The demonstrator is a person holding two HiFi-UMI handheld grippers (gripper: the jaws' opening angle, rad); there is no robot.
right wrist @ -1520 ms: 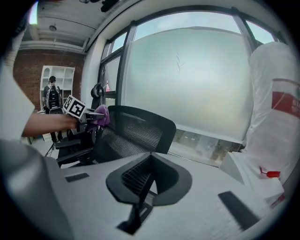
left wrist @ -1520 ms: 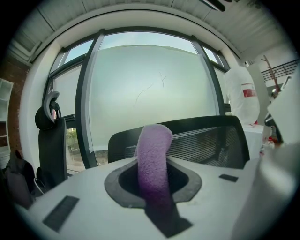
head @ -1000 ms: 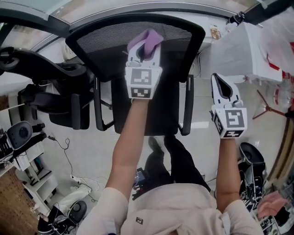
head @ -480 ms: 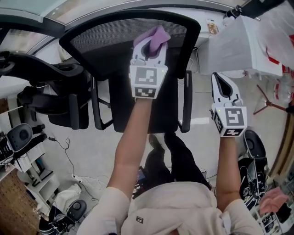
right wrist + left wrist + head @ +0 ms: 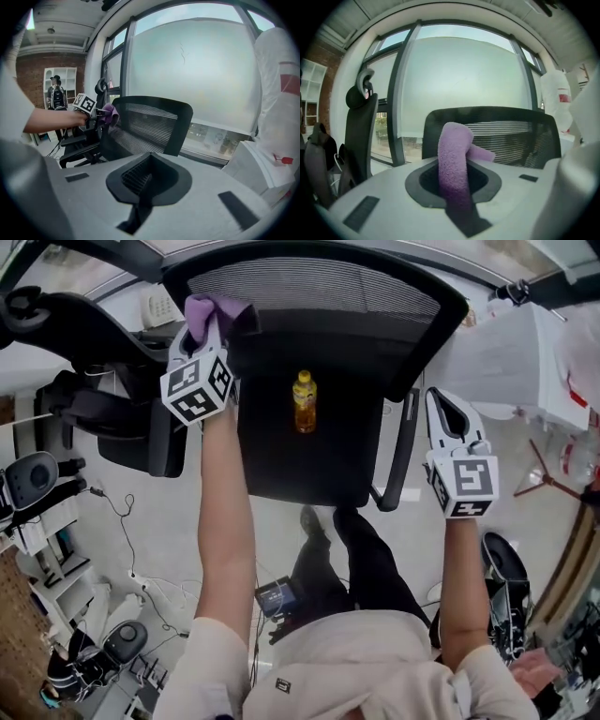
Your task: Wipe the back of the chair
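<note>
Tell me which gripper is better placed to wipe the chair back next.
Left. The left gripper is shut on the purple cloth at the edge of the chair back; the right gripper is shut, empty, and off beside the armrest.

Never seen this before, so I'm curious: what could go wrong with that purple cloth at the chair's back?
1. The yellow bottle sits loose on the seat; pushing on the chair back might knock it off.
2. The left gripper pinches a fold of the purple cloth; the mesh could snag it free.
3. The right gripper, shut and empty, steadies nothing, so the chair may swivel.
</note>
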